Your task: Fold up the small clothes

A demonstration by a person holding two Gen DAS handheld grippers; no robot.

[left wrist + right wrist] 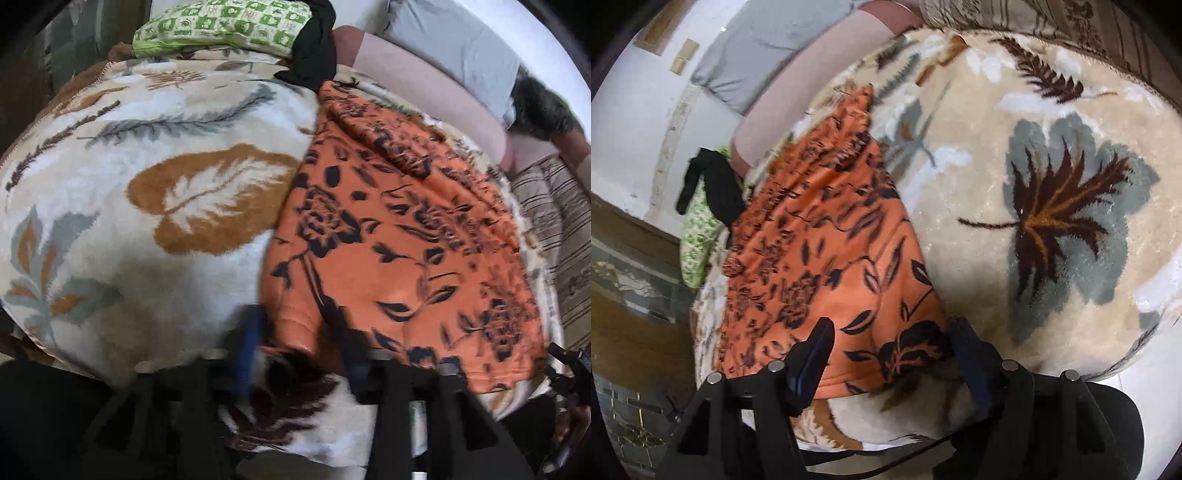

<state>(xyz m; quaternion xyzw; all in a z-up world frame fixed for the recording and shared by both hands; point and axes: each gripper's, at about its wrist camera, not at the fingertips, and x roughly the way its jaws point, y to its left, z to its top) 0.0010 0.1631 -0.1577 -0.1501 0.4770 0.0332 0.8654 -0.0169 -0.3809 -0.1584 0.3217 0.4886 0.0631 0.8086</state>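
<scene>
On the leaf-patterned blanket (pixel 1052 155) lies the orange floral garment (pixel 820 266). Your left gripper (pixel 295 350) has nipped its near hem; your right gripper (pixel 890 354) straddles the other corner, jaws apart. Close it next, then probably lift both corners.

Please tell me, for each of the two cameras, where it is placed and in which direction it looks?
Left wrist: sits on the left claw, looks down at the orange garment's near hem; blurred fingers show.
Right wrist: sits on the right claw, looks down at the garment's near corner; both fingers show, apart.
Shared: garment, leaf-patterned blanket, green pillow.
</scene>
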